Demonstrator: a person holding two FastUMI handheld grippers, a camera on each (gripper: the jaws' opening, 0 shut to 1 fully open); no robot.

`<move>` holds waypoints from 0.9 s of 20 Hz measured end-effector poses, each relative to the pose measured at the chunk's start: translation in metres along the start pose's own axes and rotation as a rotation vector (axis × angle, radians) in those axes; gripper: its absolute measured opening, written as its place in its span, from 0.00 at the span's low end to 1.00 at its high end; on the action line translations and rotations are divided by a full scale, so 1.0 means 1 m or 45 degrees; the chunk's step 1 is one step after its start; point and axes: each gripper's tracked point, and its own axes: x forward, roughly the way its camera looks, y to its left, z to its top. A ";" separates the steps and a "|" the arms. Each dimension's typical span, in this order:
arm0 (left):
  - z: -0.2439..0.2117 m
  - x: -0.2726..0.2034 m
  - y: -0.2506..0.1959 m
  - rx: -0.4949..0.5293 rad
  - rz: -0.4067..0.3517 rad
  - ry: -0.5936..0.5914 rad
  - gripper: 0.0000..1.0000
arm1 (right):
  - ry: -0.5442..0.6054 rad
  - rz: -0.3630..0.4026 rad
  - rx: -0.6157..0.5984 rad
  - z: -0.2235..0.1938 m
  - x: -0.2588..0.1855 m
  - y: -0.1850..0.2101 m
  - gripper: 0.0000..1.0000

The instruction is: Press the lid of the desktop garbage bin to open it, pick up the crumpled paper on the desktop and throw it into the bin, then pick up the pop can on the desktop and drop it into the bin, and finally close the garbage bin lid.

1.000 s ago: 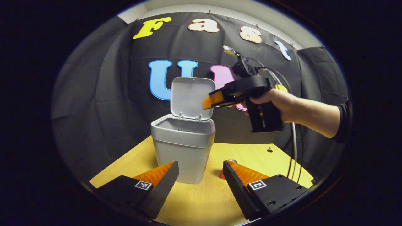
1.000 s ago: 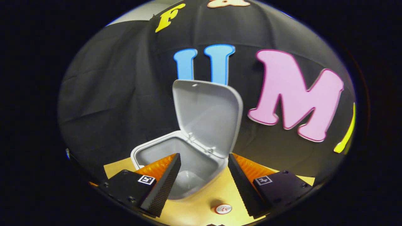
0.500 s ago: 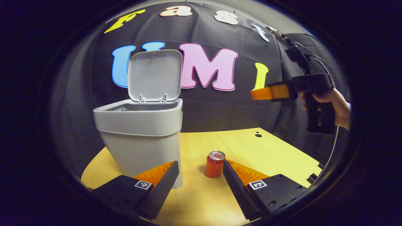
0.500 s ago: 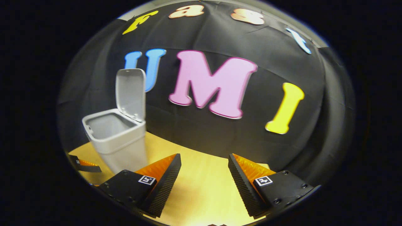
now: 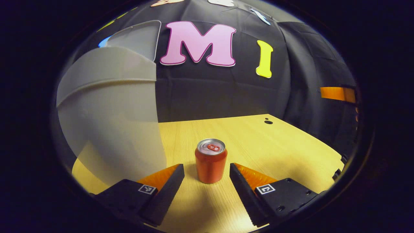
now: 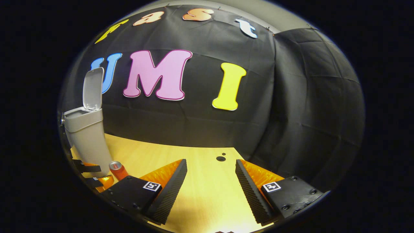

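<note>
A red pop can stands upright on the wooden table, just ahead of my open left gripper and centred between its fingers, which do not touch it. The grey bin looms close on the left with its lid raised. In the right gripper view the bin stands at the far left, lid up, with the can beside it and the left gripper near the can. My right gripper is open over bare table with nothing between its fingers. One of its fingers shows at the right edge of the left gripper view.
A small dark hole marks the table near its back right corner. Black cloth closes the back and right sides. The table's right edge lies close to my left gripper's right finger.
My left gripper has moved in and down toward the can, which now sits between its fingers. My right gripper has swung further right, away from the bin.
</note>
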 end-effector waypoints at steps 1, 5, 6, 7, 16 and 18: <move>-0.001 0.008 -0.001 -0.010 -0.004 0.000 0.97 | 0.004 -0.016 -0.008 -0.008 -0.002 -0.006 0.98; -0.002 0.037 -0.004 0.016 -0.004 0.000 0.97 | 0.036 -0.053 -0.049 -0.036 -0.003 -0.018 0.98; -0.002 0.041 -0.004 0.030 -0.004 -0.005 0.97 | 0.048 -0.054 -0.042 -0.041 -0.001 -0.019 0.97; -0.002 0.046 -0.005 0.042 -0.008 -0.005 0.97 | 0.052 -0.056 -0.034 -0.045 -0.001 -0.019 0.98; -0.004 0.064 -0.008 0.061 0.010 0.011 0.90 | 0.093 -0.018 -0.042 -0.064 0.009 -0.007 0.98; 0.001 0.060 -0.009 0.082 0.010 0.006 0.90 | 0.104 -0.014 -0.045 -0.067 0.010 -0.005 0.98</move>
